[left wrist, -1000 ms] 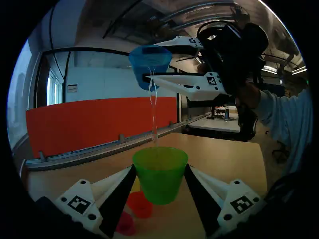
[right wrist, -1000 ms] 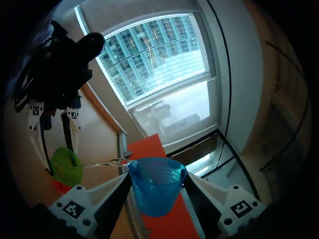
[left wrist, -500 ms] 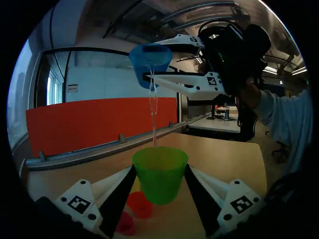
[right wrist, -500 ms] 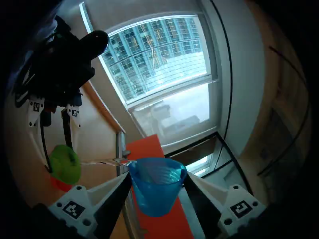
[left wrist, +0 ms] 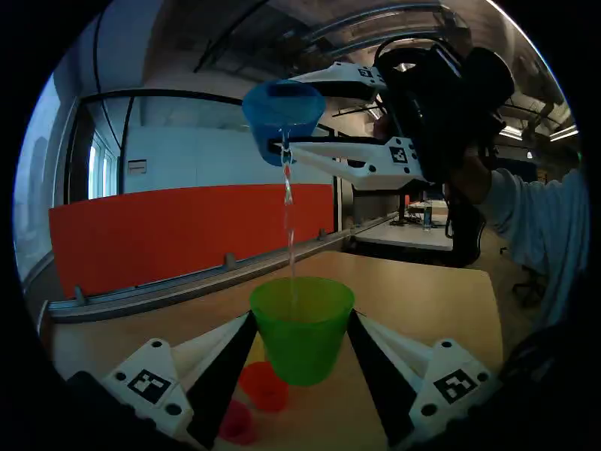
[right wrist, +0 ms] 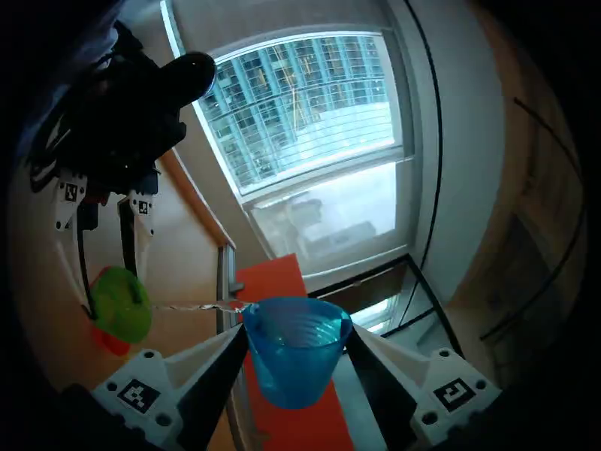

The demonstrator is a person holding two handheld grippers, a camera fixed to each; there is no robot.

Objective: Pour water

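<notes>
My left gripper (left wrist: 302,342) is shut on a green cup (left wrist: 302,337), held upright above the wooden table (left wrist: 428,301). High above it my right gripper (left wrist: 300,113) is shut on a blue cup (left wrist: 282,120), tipped on its side. A thin stream of water (left wrist: 288,218) falls from the blue cup into the green one. In the right gripper view the blue cup (right wrist: 297,357) sits between the fingers of my right gripper (right wrist: 297,361). There the water (right wrist: 195,306) runs to the green cup (right wrist: 120,304), which my left gripper (right wrist: 105,263) holds.
Below the green cup, small red (left wrist: 263,385), pink (left wrist: 237,422) and yellow (left wrist: 257,349) cups lie on the table. An orange partition (left wrist: 180,229) with a metal rail (left wrist: 210,274) runs along the table's far edge. A person's sleeve (left wrist: 533,225) is at the right. A large window (right wrist: 315,143) is behind.
The pouring goes on. The right gripper has tipped the blue cup slightly further; the stream has thinned. The green cup stays where it was.
</notes>
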